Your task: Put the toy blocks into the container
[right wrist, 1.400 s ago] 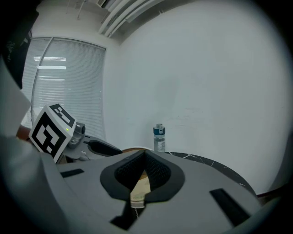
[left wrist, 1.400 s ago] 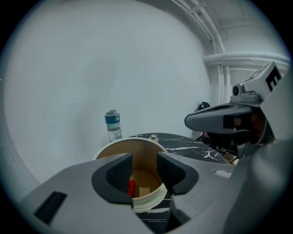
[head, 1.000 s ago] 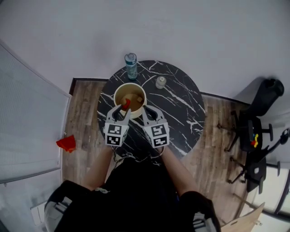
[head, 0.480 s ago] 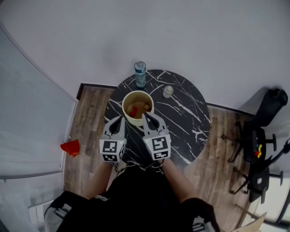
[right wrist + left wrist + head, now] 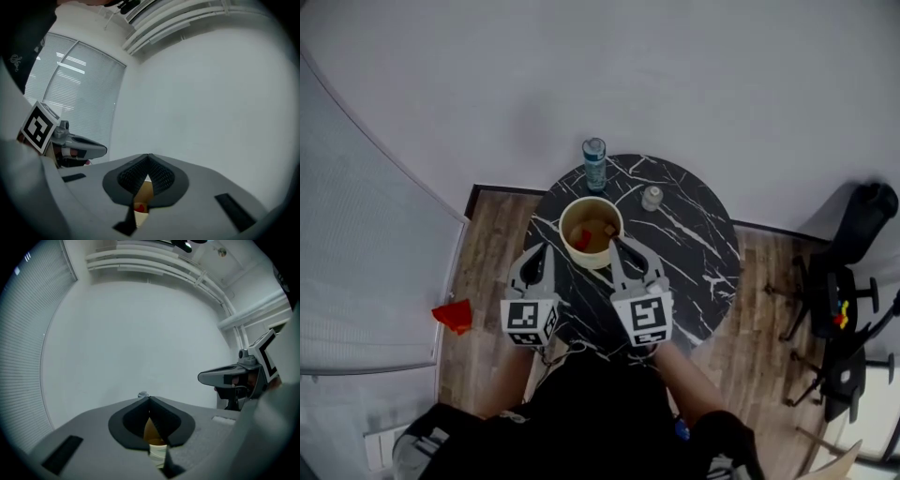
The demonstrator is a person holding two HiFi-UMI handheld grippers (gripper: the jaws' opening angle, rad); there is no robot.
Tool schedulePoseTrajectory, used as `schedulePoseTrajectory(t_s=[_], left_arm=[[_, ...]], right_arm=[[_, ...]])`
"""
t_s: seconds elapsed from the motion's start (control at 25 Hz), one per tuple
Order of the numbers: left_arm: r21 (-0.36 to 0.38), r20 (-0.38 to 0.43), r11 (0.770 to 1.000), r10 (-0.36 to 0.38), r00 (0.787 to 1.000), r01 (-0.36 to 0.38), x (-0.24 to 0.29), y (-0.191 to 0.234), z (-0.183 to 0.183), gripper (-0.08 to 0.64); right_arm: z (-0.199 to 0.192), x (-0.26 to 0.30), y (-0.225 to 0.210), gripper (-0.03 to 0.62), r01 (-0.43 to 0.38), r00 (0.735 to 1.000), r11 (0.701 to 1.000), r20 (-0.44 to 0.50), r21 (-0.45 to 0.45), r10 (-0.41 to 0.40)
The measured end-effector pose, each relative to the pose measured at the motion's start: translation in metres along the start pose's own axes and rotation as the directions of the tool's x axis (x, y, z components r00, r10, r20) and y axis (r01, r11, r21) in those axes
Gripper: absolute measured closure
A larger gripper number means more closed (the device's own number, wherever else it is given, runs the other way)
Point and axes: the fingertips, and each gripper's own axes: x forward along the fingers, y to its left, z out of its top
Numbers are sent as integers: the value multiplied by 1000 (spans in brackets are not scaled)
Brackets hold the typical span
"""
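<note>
Both claws shut, nothing held: left claw [image 5: 536, 255] & right claw [image 5: 623, 248] sit side by side over desk [image 5: 694, 246], tips toward container [image 5: 565, 239], near it, w/ right tip almost at its rim. Container stands mid-desk w/ red block [image 5: 582, 240] & tan block [image 5: 606, 228] inside. Bottle [image 5: 595, 165] & small jar [image 5: 652, 197] stand beyond it.

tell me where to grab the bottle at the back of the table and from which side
Grip the bottle around its round body, below the cap, jaws level, since it stands upright. Come from the head view's left: the container stands just in front of it and the small jar is to its right, so that side looks freest.
</note>
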Motion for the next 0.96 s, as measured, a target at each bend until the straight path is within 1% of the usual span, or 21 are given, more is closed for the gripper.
schedulePoseTrajectory(t_s=[0.2, 0.36, 0.6, 0.72, 0.96], left_arm=[[-2, -18, 999, -51, 999, 51, -3, -20, -7, 560], [-11, -18, 999, -49, 999, 49, -5, -20, -8, 560], [-9, -14, 999, -43, 999, 43, -5, -14, -5, 560], [-4, -20, 999, -43, 999, 43, -5, -13, -4, 560], [13, -34, 998, -61, 998, 61, -7, -18, -2, 560]], right_arm=[[-1, -4, 5, 595, -3, 1000, 1000, -10, -23, 3], [-3, -7, 6, 595, -5, 1000, 999, -31, -47, 4], [-5, -8, 4, 595, -5, 999, 999, -45, -46, 3], [-4, -6, 6, 597, -9, 999, 999, -38, -52, 7], [-12, -11, 9, 595, -4, 998, 1000, -55, -19, 3]])
